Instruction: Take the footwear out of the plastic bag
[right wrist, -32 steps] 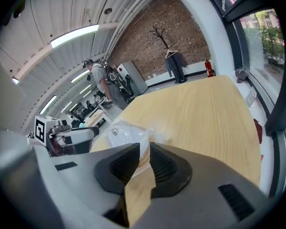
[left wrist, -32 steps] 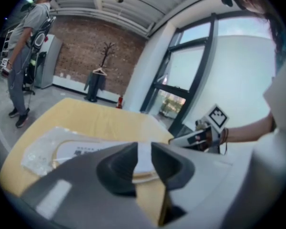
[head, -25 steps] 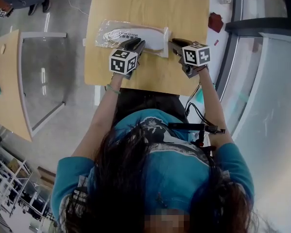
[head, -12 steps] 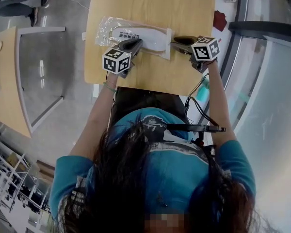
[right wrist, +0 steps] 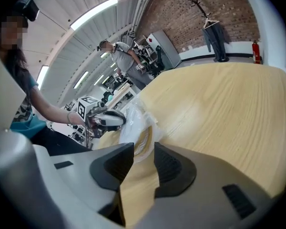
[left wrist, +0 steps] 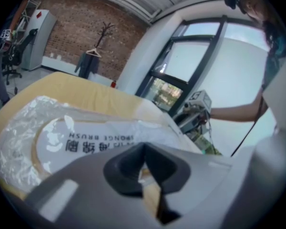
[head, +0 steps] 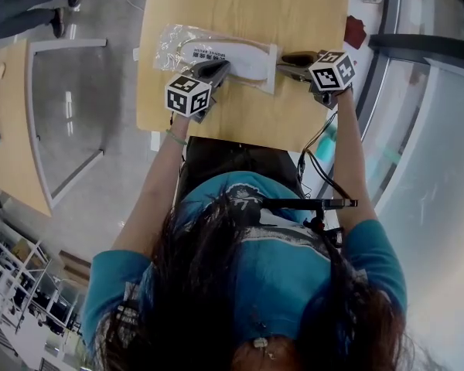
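The plastic bag (head: 170, 52) on the table (head: 247, 6) holds pale footwear (head: 243, 56).

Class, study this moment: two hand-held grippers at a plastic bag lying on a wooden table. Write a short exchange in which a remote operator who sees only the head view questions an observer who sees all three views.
Operator: From above, the left gripper reaches the near edge of the plastic bag. Are its jaws closed?
Observer: Yes. Its own view shows them pressed together. Whether any film is pinched between them, I cannot tell.
Operator: And the right gripper, at the bag's end?
Observer: Its jaws stand apart, having just been opening. The bag's end lies ahead of the tips on the table, not between them, so nothing is gripped.
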